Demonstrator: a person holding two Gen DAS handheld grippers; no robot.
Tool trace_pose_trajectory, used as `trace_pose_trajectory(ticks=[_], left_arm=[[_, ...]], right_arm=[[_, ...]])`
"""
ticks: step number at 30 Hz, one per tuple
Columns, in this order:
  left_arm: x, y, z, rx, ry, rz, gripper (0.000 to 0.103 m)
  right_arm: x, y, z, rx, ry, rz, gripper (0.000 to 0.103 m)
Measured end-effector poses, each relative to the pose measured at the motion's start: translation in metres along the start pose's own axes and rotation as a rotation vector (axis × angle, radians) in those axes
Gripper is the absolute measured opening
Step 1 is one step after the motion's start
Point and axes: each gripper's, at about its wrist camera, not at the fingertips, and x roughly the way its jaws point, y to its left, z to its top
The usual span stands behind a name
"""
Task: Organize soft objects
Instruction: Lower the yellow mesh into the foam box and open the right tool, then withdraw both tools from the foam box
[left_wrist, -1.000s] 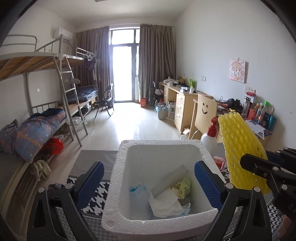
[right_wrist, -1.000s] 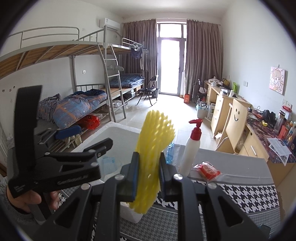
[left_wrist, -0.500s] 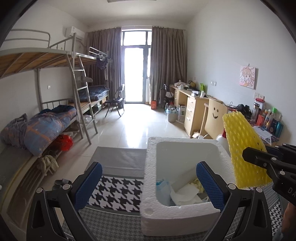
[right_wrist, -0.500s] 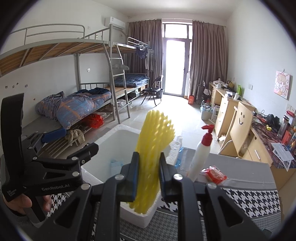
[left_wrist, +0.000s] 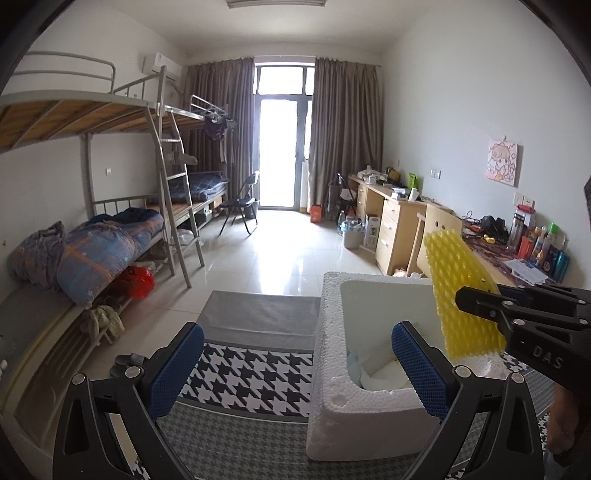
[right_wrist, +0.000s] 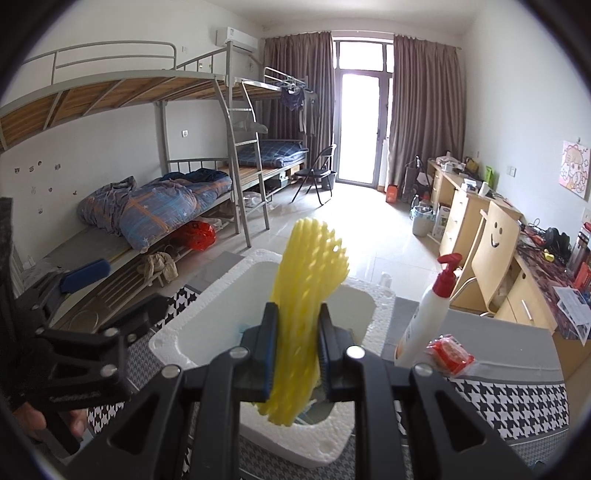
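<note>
Both grippers have slid sideways, so the foam box (left_wrist: 334, 369) now sits right of the left gripper (left_wrist: 299, 373), whose jaws gape empty. Right gripper (right_wrist: 295, 354) pinches the yellow foam net (right_wrist: 306, 295) upright above that box.

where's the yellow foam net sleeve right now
The yellow foam net sleeve is clamped upright in the right hand-held gripper, above the white styrofoam box.
</note>
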Motion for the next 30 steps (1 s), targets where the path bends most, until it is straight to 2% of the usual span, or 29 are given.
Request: trace_pose_trajectory(ticks=[7, 8, 9, 11, 12, 22, 26, 30], left_arm=[[-0.008, 0.003, -0.001, -0.010, -0.016, 0.002, 0.102], [-0.009, 0.003, -0.001, -0.008, -0.015, 0.002, 0.102], [-0.008, 0.003, -0.001, -0.005, -0.013, 0.003, 0.102], [-0.008, 0.004, -0.002, -0.009, -0.011, 0.005, 0.102], [-0.007, 0.005, -0.002, -0.008, -0.007, 0.003, 0.102], [-0.011, 0.003, -0.001, -0.004, -0.009, -0.008, 0.102], [-0.018, -0.001, -0.001, 0.005, -0.017, -0.012, 0.102], [-0.026, -0.006, -0.001, 0.014, -0.025, -0.017, 0.102]], right_arm=[[0.014, -0.002, 0.001, 0.010, 0.021, -0.016, 0.024], [0.018, -0.003, 0.001, 0.018, 0.025, -0.025, 0.031], [0.021, -0.005, 0.001, 0.028, 0.034, -0.029, 0.044], [0.026, -0.006, 0.000, 0.045, 0.052, -0.024, 0.062], [0.027, -0.008, -0.001, 0.051, 0.051, -0.026, 0.064], [0.013, -0.004, -0.002, 0.037, 0.038, -0.028, 0.065], [0.003, -0.003, -0.005, 0.035, 0.020, -0.028, 0.076], [-0.007, -0.008, -0.007, 0.033, -0.004, -0.033, 0.079]])
